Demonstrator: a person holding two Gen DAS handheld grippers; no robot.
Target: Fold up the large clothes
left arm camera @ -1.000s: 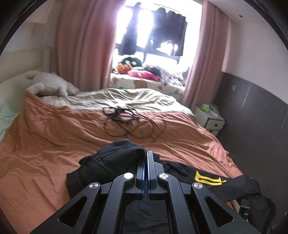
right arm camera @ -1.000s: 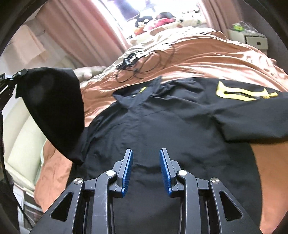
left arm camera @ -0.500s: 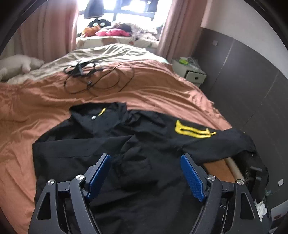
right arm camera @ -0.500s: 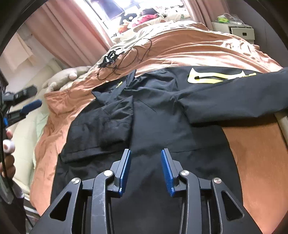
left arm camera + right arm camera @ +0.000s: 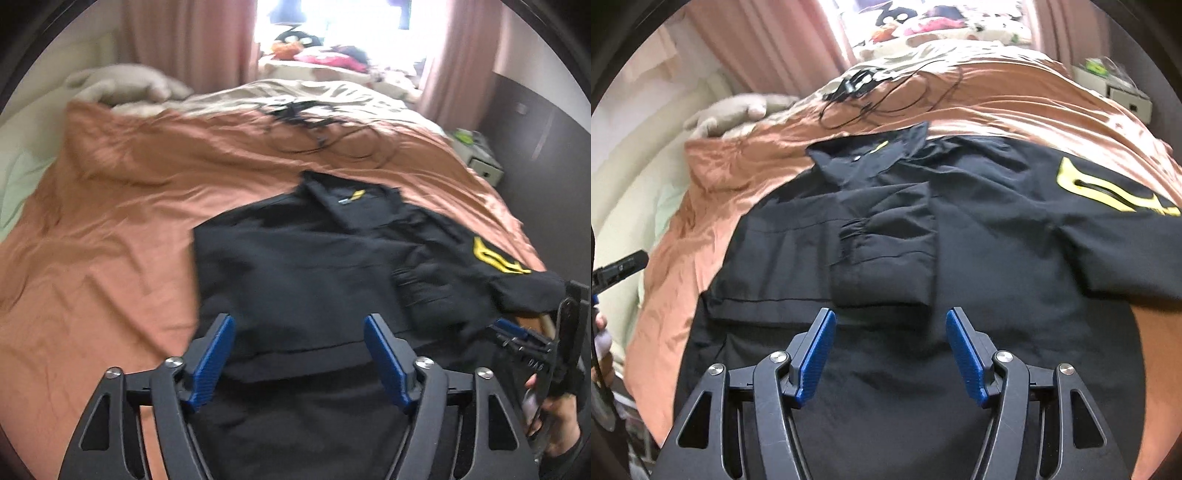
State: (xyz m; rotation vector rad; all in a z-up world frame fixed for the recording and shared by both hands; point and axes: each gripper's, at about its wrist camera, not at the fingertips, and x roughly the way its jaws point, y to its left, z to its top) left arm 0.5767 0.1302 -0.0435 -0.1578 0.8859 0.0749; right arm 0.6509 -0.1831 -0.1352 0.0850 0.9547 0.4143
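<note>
A black jacket (image 5: 314,266) lies spread on the orange bedcover (image 5: 110,240), collar towards the window. Its left sleeve (image 5: 886,251) lies folded across the chest. The other sleeve, with a yellow logo (image 5: 1108,192), stretches out to the right. My left gripper (image 5: 301,354) hovers over the jacket's lower left part; its jaws are closing with nothing pressed between the pads. My right gripper (image 5: 892,354) hangs above the jacket's middle, just below the folded sleeve, jaws opening and empty. The right gripper (image 5: 535,350) also shows at the left wrist view's right edge, held by a hand (image 5: 554,417).
A tangle of black cables (image 5: 314,129) lies on the bed beyond the collar. A pale plush toy (image 5: 122,85) rests at the head end on the left. A white nightstand (image 5: 480,162) stands by the dark wall on the right. Pink curtains frame a cluttered window sill.
My left gripper let go of the sleeve, which now lies folded over the jacket's chest, and dropped low over the jacket. My right gripper's jaws spread wider.
</note>
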